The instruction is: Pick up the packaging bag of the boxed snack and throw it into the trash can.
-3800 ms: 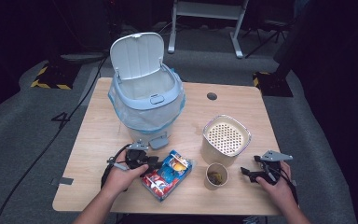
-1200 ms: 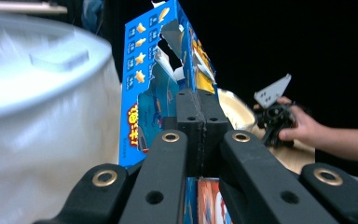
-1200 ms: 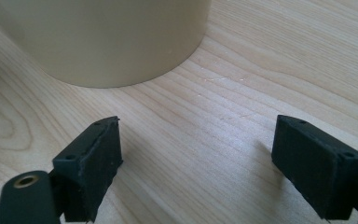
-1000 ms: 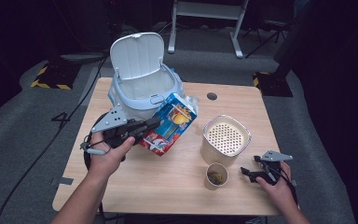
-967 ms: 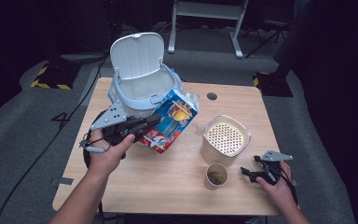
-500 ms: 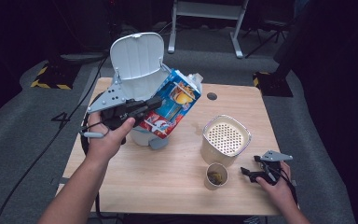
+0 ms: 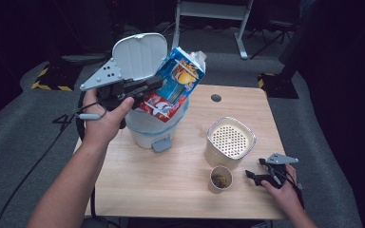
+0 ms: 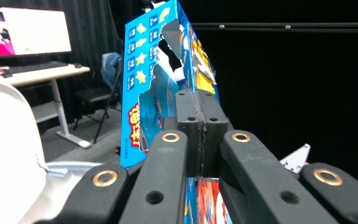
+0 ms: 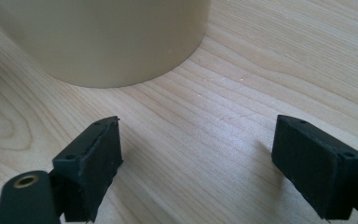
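Gripping a torn blue carton in the left gripper, raised over the open white bin at the far left of the surface. Seen from the high view: carton tilted, top end up and away, lower end just above the bin mouth, bin lid upright behind it. Seen closer in the left gripper view: left gripper clamped tight on the carton, pads pressed together on a flap, ragged tear across the blue printed face, red print below the jaws, pale curve of the lid at the left edge. Beyond, a desk with a lit monitor, out of frame from above.

Resting low on the near right of the surface in the high view, the right gripper, just beside a small cup with brownish scraps inside and near a cream pot with a perforated top. Spread wide in the right gripper view, right gripper empty, bare wood grain between the jaws, only the cream pot's smooth side ahead; holes on top visible solely from above.
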Action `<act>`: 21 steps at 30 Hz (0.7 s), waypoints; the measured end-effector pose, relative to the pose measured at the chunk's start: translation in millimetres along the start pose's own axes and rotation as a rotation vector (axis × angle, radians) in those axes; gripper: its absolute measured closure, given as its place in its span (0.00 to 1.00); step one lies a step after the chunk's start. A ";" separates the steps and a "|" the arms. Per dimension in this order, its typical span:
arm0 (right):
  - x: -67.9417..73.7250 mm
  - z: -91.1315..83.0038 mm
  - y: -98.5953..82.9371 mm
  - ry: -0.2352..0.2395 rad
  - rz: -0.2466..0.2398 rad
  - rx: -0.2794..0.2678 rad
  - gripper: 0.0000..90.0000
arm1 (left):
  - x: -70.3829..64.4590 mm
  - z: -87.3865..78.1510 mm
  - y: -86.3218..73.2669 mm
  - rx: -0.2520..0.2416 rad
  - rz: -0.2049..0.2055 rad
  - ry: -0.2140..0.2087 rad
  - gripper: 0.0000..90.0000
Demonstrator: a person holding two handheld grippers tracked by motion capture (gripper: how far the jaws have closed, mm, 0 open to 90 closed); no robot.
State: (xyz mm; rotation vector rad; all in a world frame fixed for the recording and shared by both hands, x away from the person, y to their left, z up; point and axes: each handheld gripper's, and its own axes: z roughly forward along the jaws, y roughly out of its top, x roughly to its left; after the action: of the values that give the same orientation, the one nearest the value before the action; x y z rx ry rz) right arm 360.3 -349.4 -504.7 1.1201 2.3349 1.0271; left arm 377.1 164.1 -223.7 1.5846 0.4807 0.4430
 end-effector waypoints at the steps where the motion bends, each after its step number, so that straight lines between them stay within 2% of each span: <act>1: 0.0 0.0 0.0 0.000 0.000 0.000 0.18 | 0.8 0.2 2.0 -0.005 0.001 0.003 1.00; 8: 0.0 0.0 0.0 0.000 0.000 0.000 0.18 | 8.7 4.7 15.7 -0.021 0.014 0.037 0.99; 11: 0.0 0.1 0.0 0.001 0.001 -0.001 0.18 | 17.6 9.6 20.3 -0.039 0.021 0.072 0.99; 16: 0.0 0.1 0.0 0.002 0.001 -0.001 0.18 | 29.4 14.2 20.7 -0.052 0.014 0.107 1.00; 20: 0.0 0.0 0.0 0.000 0.000 0.000 0.18 | 44.3 19.5 18.6 -0.082 -0.003 0.162 0.99; 21: 0.0 0.0 0.0 0.000 0.000 0.000 0.18 | 44.3 19.5 18.6 -0.082 -0.003 0.162 1.00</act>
State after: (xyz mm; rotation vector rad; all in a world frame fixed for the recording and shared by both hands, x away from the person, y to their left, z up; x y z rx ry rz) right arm 360.3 -349.3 -504.7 1.1202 2.3349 1.0274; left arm 425.5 171.4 -206.6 1.4759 0.5810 0.5848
